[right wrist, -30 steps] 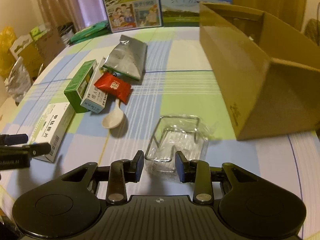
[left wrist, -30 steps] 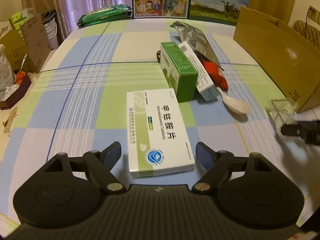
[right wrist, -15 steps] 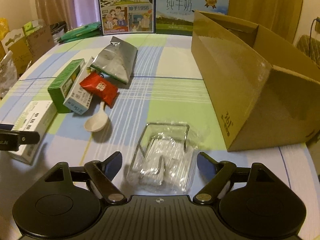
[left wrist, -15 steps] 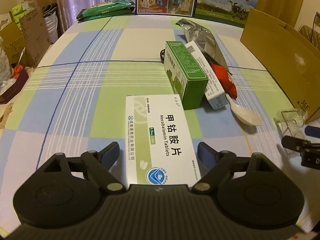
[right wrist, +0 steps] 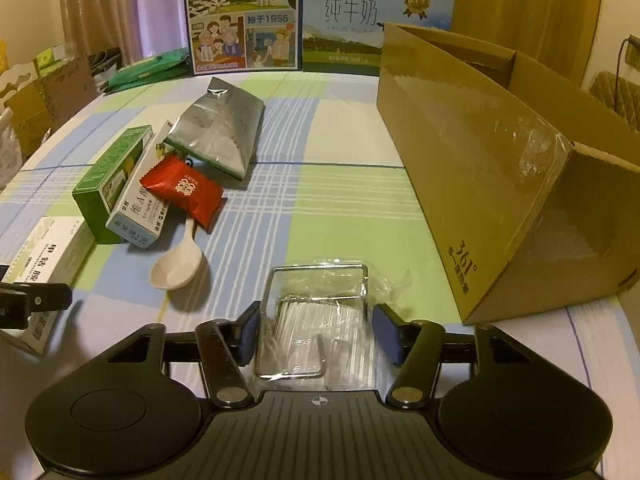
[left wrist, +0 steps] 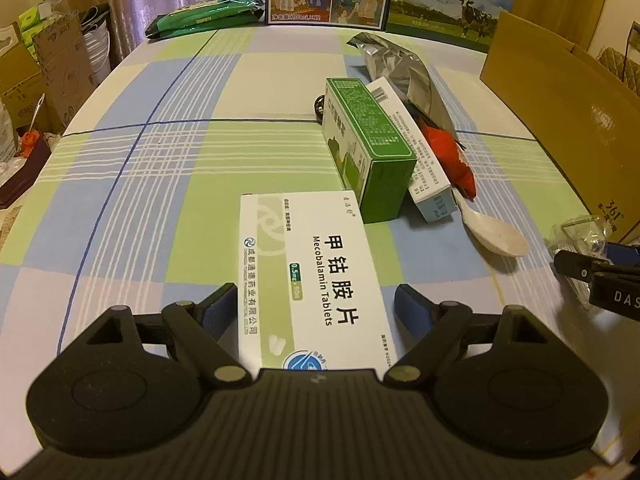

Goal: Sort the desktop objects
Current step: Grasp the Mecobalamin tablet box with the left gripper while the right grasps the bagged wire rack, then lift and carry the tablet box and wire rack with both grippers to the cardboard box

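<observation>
My left gripper (left wrist: pixel 316 304) is open and straddles the near end of a white Mecobalamin tablet box (left wrist: pixel 312 256) lying flat on the checked tablecloth, with a small gap on each side. My right gripper (right wrist: pixel 318 332) has its jaws drawn in against both sides of a clear plastic pack with a wire frame (right wrist: pixel 316 308), which rests on the table. In the left wrist view that pack (left wrist: pixel 580 228) shows at the right edge. The tablet box (right wrist: pixel 48 256) appears at far left in the right wrist view.
A large open cardboard box (right wrist: pixel 480 160) stands on the right. Between the grippers lie a green box (left wrist: pixel 368 140), a white-blue box (left wrist: pixel 424 168), a red packet (right wrist: pixel 184 188), a white spoon (right wrist: pixel 176 268) and a silver pouch (right wrist: pixel 220 132). Milk cartons (right wrist: pixel 244 16) line the far edge.
My left gripper slid forward until the tablet box lay between its open fingers. My right gripper opened wide, moved over the clear pack, then narrowed onto its sides.
</observation>
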Motion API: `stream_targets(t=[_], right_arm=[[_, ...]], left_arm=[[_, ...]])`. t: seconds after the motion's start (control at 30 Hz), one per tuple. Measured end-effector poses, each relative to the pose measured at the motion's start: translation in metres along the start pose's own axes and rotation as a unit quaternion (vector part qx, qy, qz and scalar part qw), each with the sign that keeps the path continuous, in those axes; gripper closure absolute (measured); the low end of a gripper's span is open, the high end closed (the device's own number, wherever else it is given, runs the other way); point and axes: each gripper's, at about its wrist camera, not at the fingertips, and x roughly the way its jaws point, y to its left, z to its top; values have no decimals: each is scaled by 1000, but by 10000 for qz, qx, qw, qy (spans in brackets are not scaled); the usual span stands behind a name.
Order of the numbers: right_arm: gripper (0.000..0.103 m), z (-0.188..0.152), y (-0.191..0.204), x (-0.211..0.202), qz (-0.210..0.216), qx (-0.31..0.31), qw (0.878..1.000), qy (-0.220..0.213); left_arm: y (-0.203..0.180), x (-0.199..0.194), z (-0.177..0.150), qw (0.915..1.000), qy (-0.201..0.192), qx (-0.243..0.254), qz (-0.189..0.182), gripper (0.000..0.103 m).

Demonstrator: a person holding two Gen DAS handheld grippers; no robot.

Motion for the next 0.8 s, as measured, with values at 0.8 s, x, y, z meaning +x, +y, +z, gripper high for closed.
stream_targets(t=[0.8], right_arm=[[54,2,0,-17,195,110,9996,-199]], left_arm=[[2,-16,2,9994,-302,-10,164,37]])
